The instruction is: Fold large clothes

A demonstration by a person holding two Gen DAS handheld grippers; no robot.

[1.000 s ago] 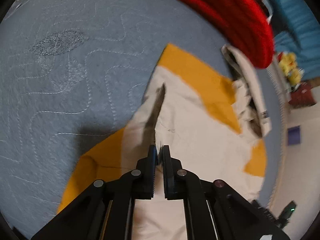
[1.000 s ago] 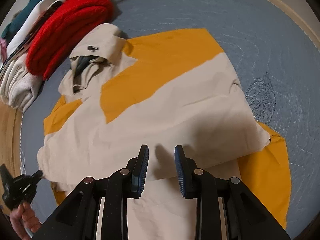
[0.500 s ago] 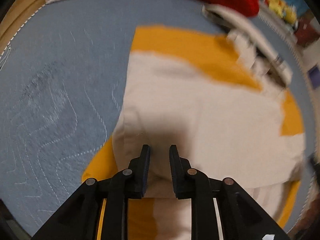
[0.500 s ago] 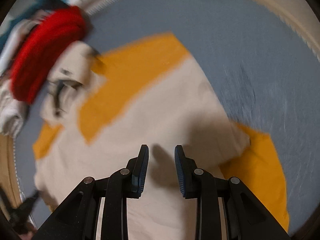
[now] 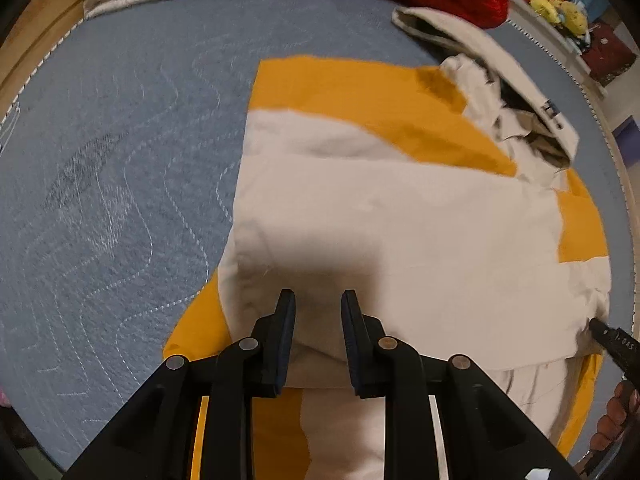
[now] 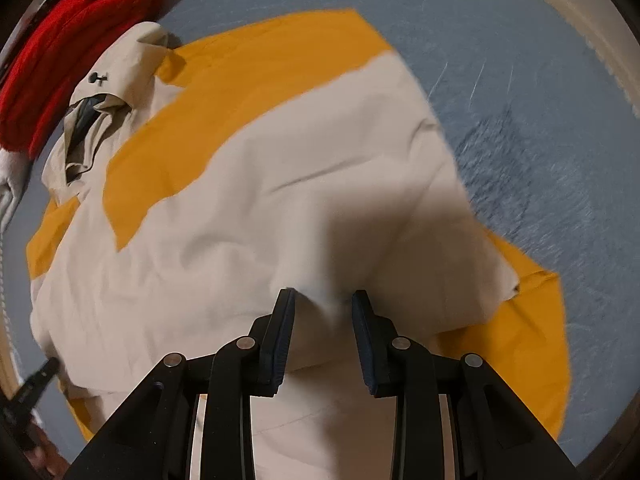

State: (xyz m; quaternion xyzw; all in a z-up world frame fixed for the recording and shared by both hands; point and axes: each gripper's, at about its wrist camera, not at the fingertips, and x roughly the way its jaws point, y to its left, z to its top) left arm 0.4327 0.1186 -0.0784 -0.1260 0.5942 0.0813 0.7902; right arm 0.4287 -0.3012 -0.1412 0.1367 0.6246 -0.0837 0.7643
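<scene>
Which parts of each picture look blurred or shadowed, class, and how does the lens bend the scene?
Left wrist view: the jacket is fairly sharp, with a dark shadow just ahead of the open left tongs; the blue mat curves toward the rim. Right wrist view: motion blur streaks the mat at right, a broad shadow lies ahead of the open right tongs, and the red garment bows at the edge.

Red knit (image 6: 60, 52) cut by frame edge; quilt (image 6: 520, 160) stitching smeared w/ motion blur.
</scene>
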